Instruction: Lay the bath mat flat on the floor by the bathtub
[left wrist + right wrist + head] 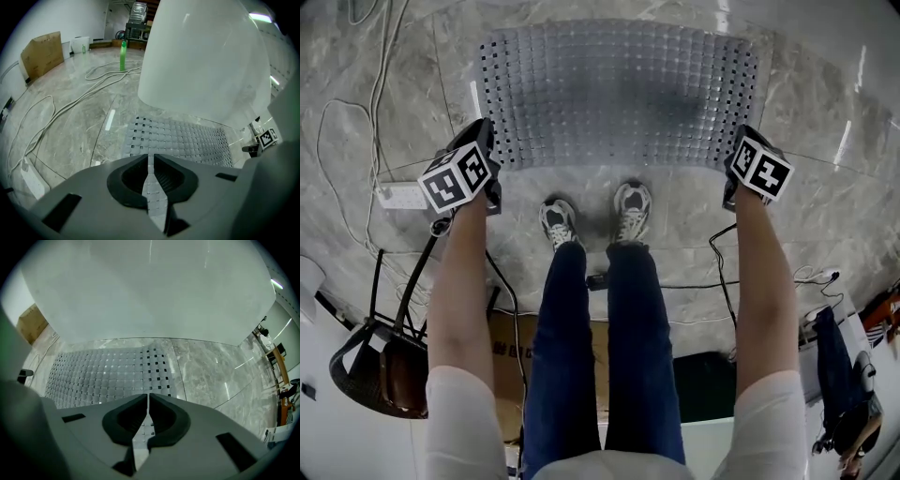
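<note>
Though corner-pinched, mat (619,94) (open floor (825,225) around)

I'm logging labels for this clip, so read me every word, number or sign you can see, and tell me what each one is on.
No words or numbers can be read in any view.
Left marker cube and right marker cube: black-and-white square patterns only, no letters.
Cardboard box: faint dark marks, too small to read.
Bath mat: no print visible.
</note>
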`<control>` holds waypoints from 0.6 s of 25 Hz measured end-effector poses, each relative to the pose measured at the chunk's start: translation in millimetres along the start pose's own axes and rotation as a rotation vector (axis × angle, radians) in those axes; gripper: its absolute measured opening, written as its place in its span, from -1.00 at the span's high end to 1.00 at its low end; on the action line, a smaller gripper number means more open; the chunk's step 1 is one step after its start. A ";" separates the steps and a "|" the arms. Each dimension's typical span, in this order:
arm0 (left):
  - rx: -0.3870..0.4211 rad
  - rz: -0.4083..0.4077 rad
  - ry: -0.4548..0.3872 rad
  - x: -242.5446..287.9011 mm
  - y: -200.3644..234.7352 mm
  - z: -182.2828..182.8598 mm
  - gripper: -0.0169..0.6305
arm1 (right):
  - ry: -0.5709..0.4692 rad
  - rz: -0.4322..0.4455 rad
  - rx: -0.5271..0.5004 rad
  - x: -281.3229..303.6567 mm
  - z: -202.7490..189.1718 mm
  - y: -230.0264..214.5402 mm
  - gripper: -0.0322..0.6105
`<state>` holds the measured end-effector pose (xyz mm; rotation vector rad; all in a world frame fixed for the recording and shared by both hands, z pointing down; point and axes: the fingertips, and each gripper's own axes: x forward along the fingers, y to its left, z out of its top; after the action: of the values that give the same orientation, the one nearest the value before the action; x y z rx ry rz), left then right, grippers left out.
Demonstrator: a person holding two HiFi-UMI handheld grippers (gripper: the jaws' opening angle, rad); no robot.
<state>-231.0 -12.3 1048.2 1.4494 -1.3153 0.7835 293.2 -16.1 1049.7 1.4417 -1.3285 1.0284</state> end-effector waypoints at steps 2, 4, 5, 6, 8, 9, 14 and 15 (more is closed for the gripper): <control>0.003 -0.004 0.002 -10.1 -5.9 3.4 0.75 | 0.000 0.013 -0.011 -11.7 6.0 6.4 0.79; -0.001 -0.009 0.005 -21.7 -11.5 5.6 0.75 | 0.002 0.025 -0.023 -24.9 10.6 12.2 0.79; -0.004 -0.012 0.006 -28.1 -14.7 7.1 0.75 | 0.003 0.031 -0.026 -31.9 12.4 14.9 0.79; -0.006 -0.014 0.005 -34.6 -18.3 9.1 0.75 | 0.003 0.036 -0.027 -39.1 14.1 17.6 0.79; -0.015 -0.021 0.001 -47.0 -26.6 13.8 0.76 | 0.000 0.045 -0.027 -53.7 17.3 22.4 0.79; -0.023 -0.026 0.001 -52.7 -30.9 15.9 0.76 | -0.004 0.051 -0.025 -60.6 18.7 25.0 0.79; -0.039 -0.052 0.001 -80.8 -48.9 27.7 0.77 | -0.022 0.095 -0.033 -90.9 27.0 43.4 0.79; -0.044 -0.056 0.000 -86.8 -52.2 28.9 0.77 | -0.025 0.099 -0.035 -98.3 29.1 46.2 0.79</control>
<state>-202.4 -15.0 946.9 1.4452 -1.2786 0.7139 239.5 -20.4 951.1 1.3788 -1.4410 1.0489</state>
